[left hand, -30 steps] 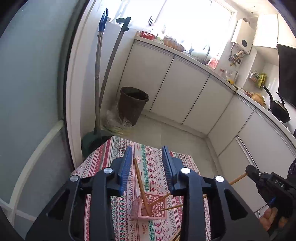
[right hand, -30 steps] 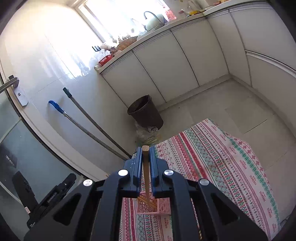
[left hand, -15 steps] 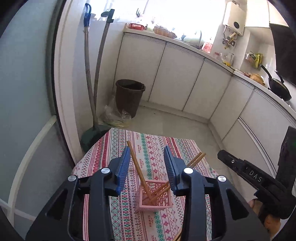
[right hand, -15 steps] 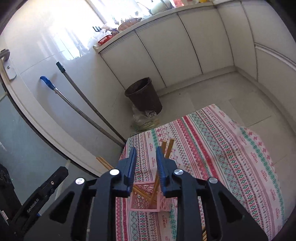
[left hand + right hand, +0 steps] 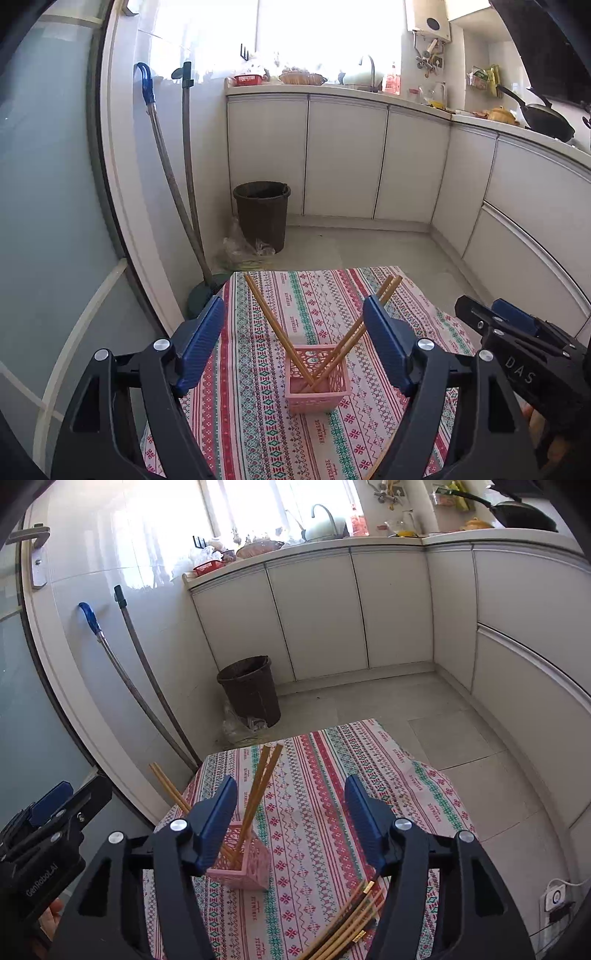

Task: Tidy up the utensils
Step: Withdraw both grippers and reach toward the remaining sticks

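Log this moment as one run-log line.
left gripper: open, empty, jaws just opened | right gripper: open, empty, jaws just opened | pink basket: holds leaning chopsticks | loose chopsticks: on tablecloth

A pink lattice basket (image 5: 317,380) stands on a tablecloth (image 5: 258,424) striped in red, green and white folk motifs; tan wooden chopsticks (image 5: 269,317) lean inside the basket; beyond the cloth, a dark brown bin (image 5: 261,214) against white cabinets (image 5: 343,155); blue gripper pads (image 5: 201,343) on black frames.

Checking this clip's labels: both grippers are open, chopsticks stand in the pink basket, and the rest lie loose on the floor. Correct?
Not quite. The loose chopsticks lie on the patterned tablecloth, not the floor, as the right wrist view shows. The rest holds.
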Available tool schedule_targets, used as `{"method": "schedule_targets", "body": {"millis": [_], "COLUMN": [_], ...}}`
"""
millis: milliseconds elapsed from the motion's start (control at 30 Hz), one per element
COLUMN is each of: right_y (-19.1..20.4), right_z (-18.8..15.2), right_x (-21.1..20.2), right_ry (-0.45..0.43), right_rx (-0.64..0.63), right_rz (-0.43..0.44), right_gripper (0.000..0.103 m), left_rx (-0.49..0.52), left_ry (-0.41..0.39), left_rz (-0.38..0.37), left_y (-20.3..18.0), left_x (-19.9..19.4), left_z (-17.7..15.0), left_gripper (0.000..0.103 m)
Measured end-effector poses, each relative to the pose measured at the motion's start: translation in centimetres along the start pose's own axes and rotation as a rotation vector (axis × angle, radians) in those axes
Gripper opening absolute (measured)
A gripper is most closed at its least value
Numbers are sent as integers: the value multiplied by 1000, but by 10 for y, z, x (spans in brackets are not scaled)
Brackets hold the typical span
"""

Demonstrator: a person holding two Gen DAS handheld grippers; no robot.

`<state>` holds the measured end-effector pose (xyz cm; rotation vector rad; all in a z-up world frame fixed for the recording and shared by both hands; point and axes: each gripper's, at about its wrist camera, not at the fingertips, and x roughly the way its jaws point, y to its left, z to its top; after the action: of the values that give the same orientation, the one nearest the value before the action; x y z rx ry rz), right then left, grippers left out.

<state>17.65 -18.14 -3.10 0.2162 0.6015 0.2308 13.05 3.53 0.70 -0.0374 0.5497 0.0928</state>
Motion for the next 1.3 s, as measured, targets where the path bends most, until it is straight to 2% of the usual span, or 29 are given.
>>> {"method": "schedule_targets", "body": {"millis": [200,433,500,800,967,1133,1300], "right_y": [-14,-25,-30,-48,-58,-72,-100], "right_z": [-12,-23,-26,-34,-38,-47,-56], "right_x": [-7,-10,-13,-16,-17,-17,-22], "right_ry": [5,11,6,7,24,53,98], "right_rx": [4,1,10,34,30,31,83], "right_rz": [-53,-117,-135,-187,-213,-238,-274], "right_gripper": [69,75,79,95,97,97,97], "left_rx": [15,25,23,47,72,74,47], "left_ry": [1,24,31,80,128,192,307], "left_rz": [-7,-19,-25,-32,-46,-106,-220], "left_y": [-10,-20,-22,-31,-39,-47,-59], "left_x": [-2,-1,-1,8,17,24,38], "left_z": [-8,-17,-19,-27,-33,-38,-46], "left_gripper": [84,90,92,96,96,96,96]}}
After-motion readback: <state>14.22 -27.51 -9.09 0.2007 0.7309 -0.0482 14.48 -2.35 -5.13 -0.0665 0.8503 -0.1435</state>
